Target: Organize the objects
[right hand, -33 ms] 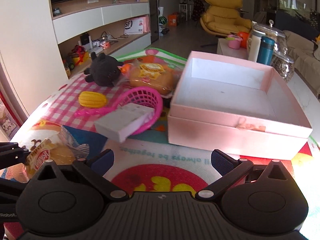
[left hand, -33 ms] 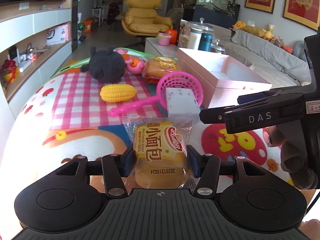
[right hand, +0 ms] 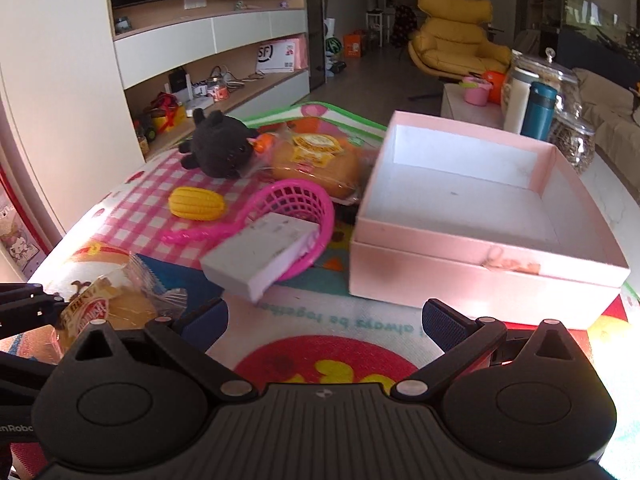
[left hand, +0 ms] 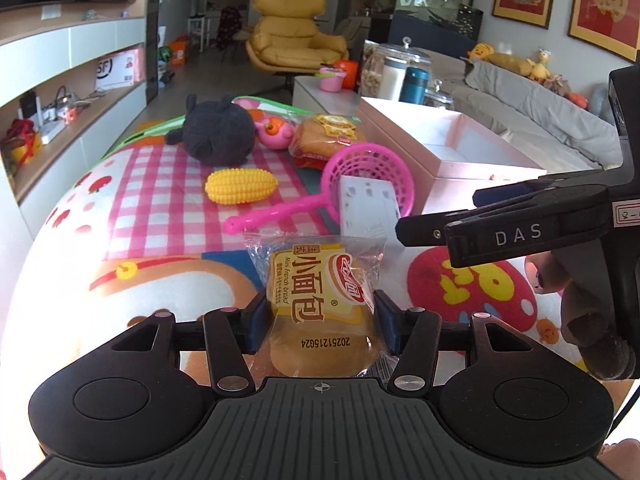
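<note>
My left gripper (left hand: pixel 320 324) is shut on a small wrapped bread bun (left hand: pixel 320 300), which also shows at the left edge of the right wrist view (right hand: pixel 108 310). My right gripper (right hand: pixel 324 320) is open and empty above the mat, in front of the open pink box (right hand: pixel 472 264). It shows from the side in the left wrist view (left hand: pixel 404 226). On the mat lie a pink strainer (left hand: pixel 368 176) with a white block (left hand: pixel 366 208) in it, a yellow toy corn (left hand: pixel 240 186), a black plush (left hand: pixel 220 134), a larger wrapped bread (left hand: pixel 326 140) and a pink toy (left hand: pixel 274 132).
The colourful play mat (left hand: pixel 140 200) covers the surface. The pink box (left hand: pixel 440 136) stands at the right. Behind it are jars and a teal bottle (right hand: pixel 538 110). A shelf unit (right hand: pixel 208 80) runs along the left, and a yellow armchair (left hand: pixel 296 44) stands far back.
</note>
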`<state>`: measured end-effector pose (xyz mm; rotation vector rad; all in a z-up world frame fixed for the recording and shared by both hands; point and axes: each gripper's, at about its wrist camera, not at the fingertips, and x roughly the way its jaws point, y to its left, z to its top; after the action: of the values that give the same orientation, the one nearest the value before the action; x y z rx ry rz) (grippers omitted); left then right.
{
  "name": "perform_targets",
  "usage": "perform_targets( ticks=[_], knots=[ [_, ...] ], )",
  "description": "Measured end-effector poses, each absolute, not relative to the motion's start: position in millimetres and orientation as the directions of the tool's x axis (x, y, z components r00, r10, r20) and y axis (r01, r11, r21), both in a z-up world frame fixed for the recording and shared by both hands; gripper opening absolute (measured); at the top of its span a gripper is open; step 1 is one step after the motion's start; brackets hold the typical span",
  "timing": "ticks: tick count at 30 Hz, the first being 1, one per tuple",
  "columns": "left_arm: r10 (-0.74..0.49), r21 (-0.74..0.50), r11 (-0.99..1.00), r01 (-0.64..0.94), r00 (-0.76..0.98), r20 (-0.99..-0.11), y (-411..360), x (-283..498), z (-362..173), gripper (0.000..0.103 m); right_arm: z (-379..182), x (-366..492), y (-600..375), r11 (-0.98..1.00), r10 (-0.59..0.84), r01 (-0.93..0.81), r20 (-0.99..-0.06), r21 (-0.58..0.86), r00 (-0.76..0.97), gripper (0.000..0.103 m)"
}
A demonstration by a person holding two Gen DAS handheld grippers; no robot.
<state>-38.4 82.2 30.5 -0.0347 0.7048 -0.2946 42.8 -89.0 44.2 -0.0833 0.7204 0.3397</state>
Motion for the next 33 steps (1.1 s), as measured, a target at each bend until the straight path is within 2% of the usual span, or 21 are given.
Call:
perform_targets(
  ticks=[2, 4, 8, 9, 10, 12, 13, 14, 26, 30, 32, 33],
  knots=[
    [-0.279, -0.134, 0.958, 0.253, 0.716, -0.64, 84, -38, 30, 0.058, 46, 46, -75, 0.936, 0.286, -0.349, -0.654, 0.036, 0.7, 0.1],
    [-0.272, -0.127, 0.959, 0.252, 0.71, -0.65, 83, -38, 27, 0.058, 45, 57, -63, 0.933, 0.296, -0.357, -0.666, 0.048, 0.685, 0.092],
    [-0.27, -0.124, 0.959, 0.253, 0.699, -0.663, 83, -39, 21, 0.058, 36, 76, -46, 0.943, 0.284, -0.32, -0.71, 0.088, 0.644, 0.09],
    [-0.267, -0.119, 0.96, 0.253, 0.7, -0.663, 83, -41, 20, 0.058, 32, 80, -44, 0.946, 0.28, -0.311, -0.723, 0.095, 0.631, 0.086],
    [-0.263, -0.114, 0.961, 0.253, 0.701, -0.663, 82, -42, 20, 0.058, 28, 82, -43, 0.947, 0.279, -0.304, -0.738, 0.105, 0.614, 0.077],
    [-0.257, -0.105, 0.962, 0.252, 0.702, -0.664, 81, -44, 20, 0.058, 25, 81, -46, 0.949, 0.278, -0.295, -0.746, 0.114, 0.606, 0.066],
    [-0.256, -0.103, 0.962, 0.253, 0.701, -0.666, 80, -44, 20, 0.058, 25, 77, -48, 0.95, 0.263, -0.297, -0.749, 0.093, 0.608, 0.054],
    [-0.255, -0.101, 0.962, 0.255, 0.7, -0.667, 79, -45, 20, 0.058, 26, 73, -50, 0.951, 0.251, -0.299, -0.756, 0.076, 0.605, 0.048],
    [-0.335, -0.108, 0.927, 0.359, 0.665, -0.668, 43, -56, 32, 0.058, 32, -10, -144, 0.97, 0.161, -0.241, -0.796, 0.02, 0.583, 0.048],
    [-0.42, -0.162, 0.895, 0.415, 0.662, -0.621, 19, -54, 54, 0.058, 43, -33, -174, 0.979, 0.139, -0.205, -0.768, 0.01, 0.626, 0.048],
    [-0.447, -0.148, 0.881, 0.449, 0.688, -0.573, 0, -45, 73, 0.058, 55, -41, -191, 0.983, 0.137, -0.181, -0.739, 0.021, 0.66, 0.047],
    [-0.454, -0.131, 0.876, 0.463, 0.704, -0.547, -10, -38, 83, 0.058, 60, -44, -199, 0.986, 0.135, -0.166, -0.724, 0.029, 0.676, 0.04]
  ],
)
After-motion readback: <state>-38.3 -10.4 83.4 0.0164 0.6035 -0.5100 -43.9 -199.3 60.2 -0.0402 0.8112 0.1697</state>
